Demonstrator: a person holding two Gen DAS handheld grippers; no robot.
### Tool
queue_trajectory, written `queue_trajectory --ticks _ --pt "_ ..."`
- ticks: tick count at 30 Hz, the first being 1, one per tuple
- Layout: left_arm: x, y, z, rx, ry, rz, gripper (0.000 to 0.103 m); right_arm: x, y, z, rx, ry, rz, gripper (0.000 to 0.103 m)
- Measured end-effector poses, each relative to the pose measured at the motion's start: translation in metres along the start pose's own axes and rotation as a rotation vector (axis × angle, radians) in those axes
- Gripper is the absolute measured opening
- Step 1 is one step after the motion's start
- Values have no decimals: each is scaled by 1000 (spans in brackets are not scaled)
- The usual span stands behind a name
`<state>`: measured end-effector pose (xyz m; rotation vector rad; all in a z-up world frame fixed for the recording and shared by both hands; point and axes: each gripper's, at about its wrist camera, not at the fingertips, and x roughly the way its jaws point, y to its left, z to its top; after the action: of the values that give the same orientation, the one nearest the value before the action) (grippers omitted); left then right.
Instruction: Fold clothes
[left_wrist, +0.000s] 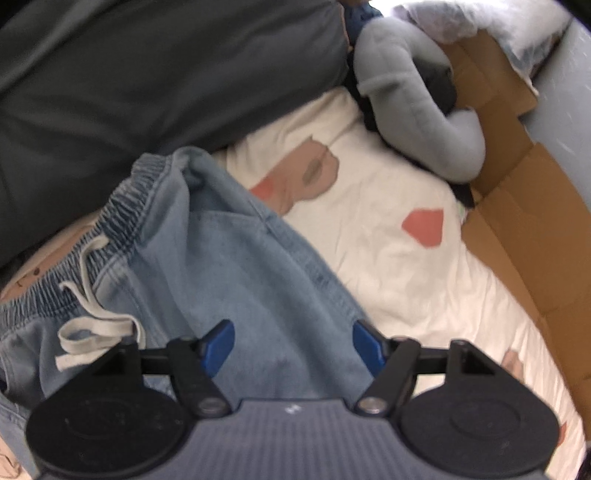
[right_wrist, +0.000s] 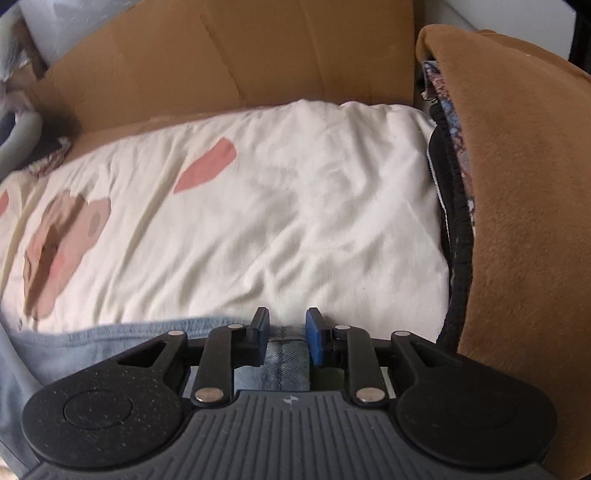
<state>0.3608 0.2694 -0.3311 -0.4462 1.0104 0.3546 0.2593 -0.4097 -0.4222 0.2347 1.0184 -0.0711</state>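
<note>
Left tongs (left_wrist: 293, 341) gape above denim pants (left_wrist: 221, 258); right tongs (right_wrist: 287, 338) stand narrow, hem loosely between.

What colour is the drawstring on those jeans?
Off-white, against light blue denim; the drawstring shows best in the left wrist view.

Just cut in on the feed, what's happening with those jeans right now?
A person with a gripper in each hand is folding light blue denim trousers on a cream printed bedcover. The left gripper is open wide over the fabric near the elastic waistband and its white drawstring, not pinching anything. The right gripper has its jaws narrow, with a seamed denim edge between them; the pads do not seem to press on it. No fold is visible yet. Cardboard lines the far side.
</note>
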Motion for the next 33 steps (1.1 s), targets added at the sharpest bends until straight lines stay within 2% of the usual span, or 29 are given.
queue_trajectory --ticks 9,14,17,21,22,23,24,33 --pt "13 -1 -13 32 10 -19 73 5 8 -4 -50 72 -25 36" --pt "17 -4 -12 33 7 -29 73 12 13 3 -64 129 -23 49" --pt "20 -9 -11 45 1 -36 73 15 19 4 -101 138 -26 50" --pt "21 -12 -12 68 -5 -29 73 14 23 -1 -139 112 -35 41" --pt "21 -12 -13 71 -4 -24 73 12 24 -2 -145 103 -39 36" --pt "22 -12 -13 74 -3 -20 73 8 24 -2 -158 97 -46 26" --pt "22 -12 -14 78 -2 -15 73 5 25 -1 -171 92 -53 23" --pt "22 -9 -17 95 5 31 73 -35 28 6 -249 -12 -73 19"
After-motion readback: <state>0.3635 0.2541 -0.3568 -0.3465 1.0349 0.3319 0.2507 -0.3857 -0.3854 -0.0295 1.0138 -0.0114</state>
